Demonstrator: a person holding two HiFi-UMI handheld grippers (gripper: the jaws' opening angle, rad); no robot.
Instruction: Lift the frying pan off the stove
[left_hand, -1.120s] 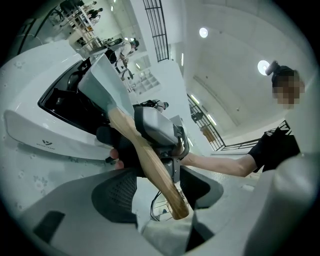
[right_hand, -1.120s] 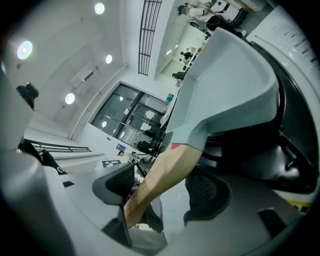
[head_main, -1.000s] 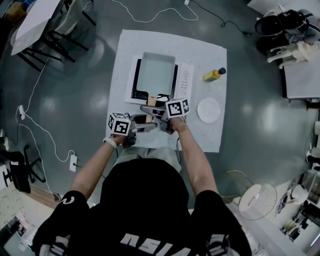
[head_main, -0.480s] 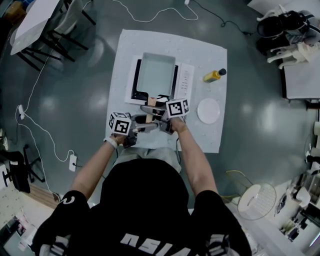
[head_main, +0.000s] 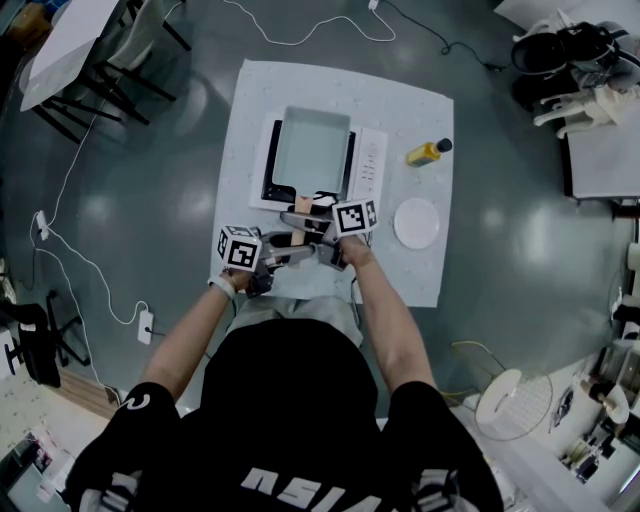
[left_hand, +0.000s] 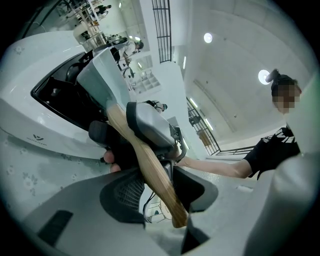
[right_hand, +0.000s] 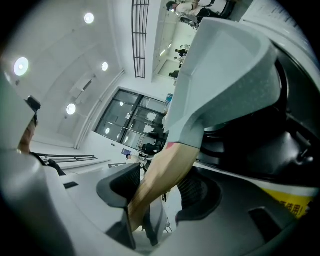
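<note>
A grey rectangular frying pan (head_main: 312, 150) sits on the black stove (head_main: 270, 170), its wooden handle (head_main: 299, 207) pointing toward me. My right gripper (head_main: 300, 222) comes at the handle from the right, nearer the pan. My left gripper (head_main: 293, 252) comes from the left, at the handle's end. Both pairs of jaws have just been closing. In the left gripper view the handle (left_hand: 150, 170) runs slantwise through the left gripper (left_hand: 160, 200) and touches both pads. In the right gripper view the handle (right_hand: 165, 172) fills the right gripper (right_hand: 160, 192) below the pan (right_hand: 225, 75).
The stove's white control strip (head_main: 370, 160) lies right of the pan. A yellow bottle (head_main: 428, 151) and a white plate (head_main: 416, 221) stand on the white table (head_main: 400, 275) to the right. Cables and chairs are on the floor at the left.
</note>
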